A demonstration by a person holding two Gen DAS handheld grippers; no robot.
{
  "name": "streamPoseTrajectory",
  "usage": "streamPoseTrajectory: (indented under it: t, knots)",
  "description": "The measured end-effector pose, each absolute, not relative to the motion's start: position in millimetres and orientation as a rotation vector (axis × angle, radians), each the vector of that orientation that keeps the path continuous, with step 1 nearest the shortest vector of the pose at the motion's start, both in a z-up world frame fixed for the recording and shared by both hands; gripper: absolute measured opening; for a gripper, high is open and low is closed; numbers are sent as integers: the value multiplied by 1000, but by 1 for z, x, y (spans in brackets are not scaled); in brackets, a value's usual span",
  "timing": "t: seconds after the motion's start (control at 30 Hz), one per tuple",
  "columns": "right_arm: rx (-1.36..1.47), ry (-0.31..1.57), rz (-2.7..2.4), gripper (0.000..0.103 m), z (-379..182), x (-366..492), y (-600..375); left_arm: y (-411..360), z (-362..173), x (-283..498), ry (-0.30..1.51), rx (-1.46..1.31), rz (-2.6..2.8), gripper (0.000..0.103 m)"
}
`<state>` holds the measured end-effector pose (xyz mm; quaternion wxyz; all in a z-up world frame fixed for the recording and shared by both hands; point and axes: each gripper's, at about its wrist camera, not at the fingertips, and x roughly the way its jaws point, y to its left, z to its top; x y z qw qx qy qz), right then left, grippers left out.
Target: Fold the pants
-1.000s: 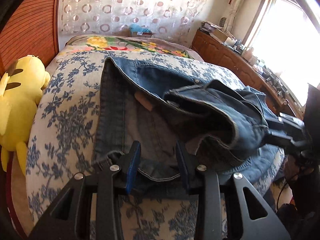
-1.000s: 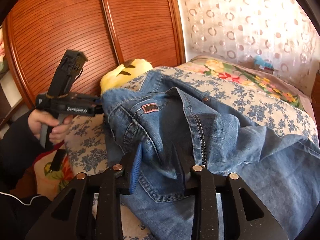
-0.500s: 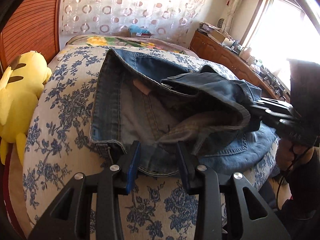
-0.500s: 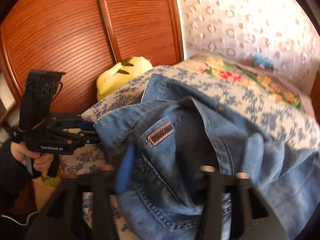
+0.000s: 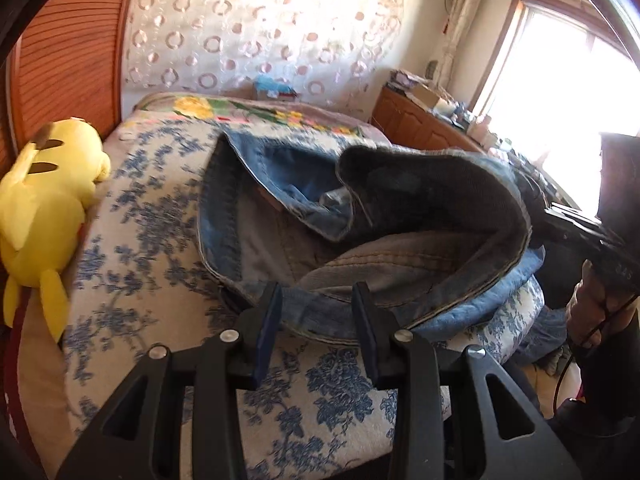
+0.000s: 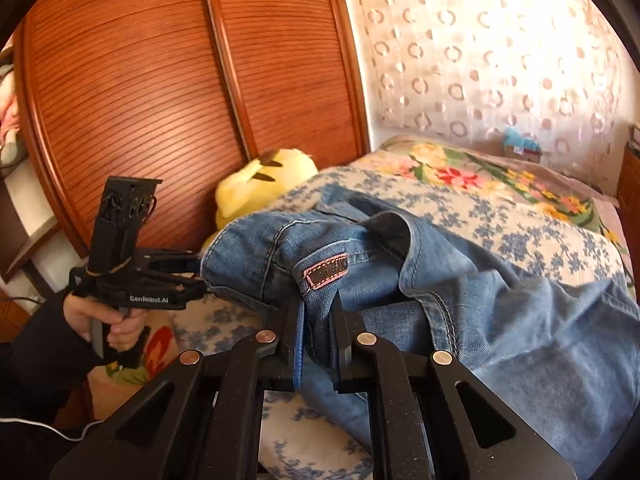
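Jeans [image 5: 420,216] lie bunched on the bed [image 5: 160,240]. Left view: left gripper [image 5: 318,320] has its jaws partly apart with the waistband edge between them; contact unclear. Right view: right gripper [image 6: 320,332] has just been closing, jaws pinching denim below the label [image 6: 324,272], fingertips buried.

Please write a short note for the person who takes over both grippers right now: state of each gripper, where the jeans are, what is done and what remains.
Left gripper: shut on the waistband at one end.
Right gripper: jaws have just been closing and now pinch the waistband just below the pink-edged label.
Jeans: on the blue floral bedspread, waist end raised between the two grippers, legs lying on the bed. Yellow plush toy lies beside them, apart.
Done: both ends of the waist gripped.
Left: no fold shows yet; all folding remains.
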<state>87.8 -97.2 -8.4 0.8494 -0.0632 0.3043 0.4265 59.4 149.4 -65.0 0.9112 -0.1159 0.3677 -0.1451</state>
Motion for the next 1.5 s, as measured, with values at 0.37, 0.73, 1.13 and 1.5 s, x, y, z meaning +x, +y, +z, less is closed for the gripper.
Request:
streamPoseTrajectory:
  t: [0.37, 0.73, 1.13, 1.5]
  knots:
    - [-191, 657, 909, 28, -6, 68, -83, 167, -48, 50, 712, -223, -244, 38]
    - [-188, 632, 756, 38, -28, 86, -111, 142, -53, 118, 754, -147, -233, 45]
    - [-190, 655, 678, 47, -64, 117, -109, 124, -110, 200, 1034, -232, -248, 40]
    - [-191, 645, 679, 48, -65, 114, -111, 109, -103, 186, 959, -174, -263, 2]
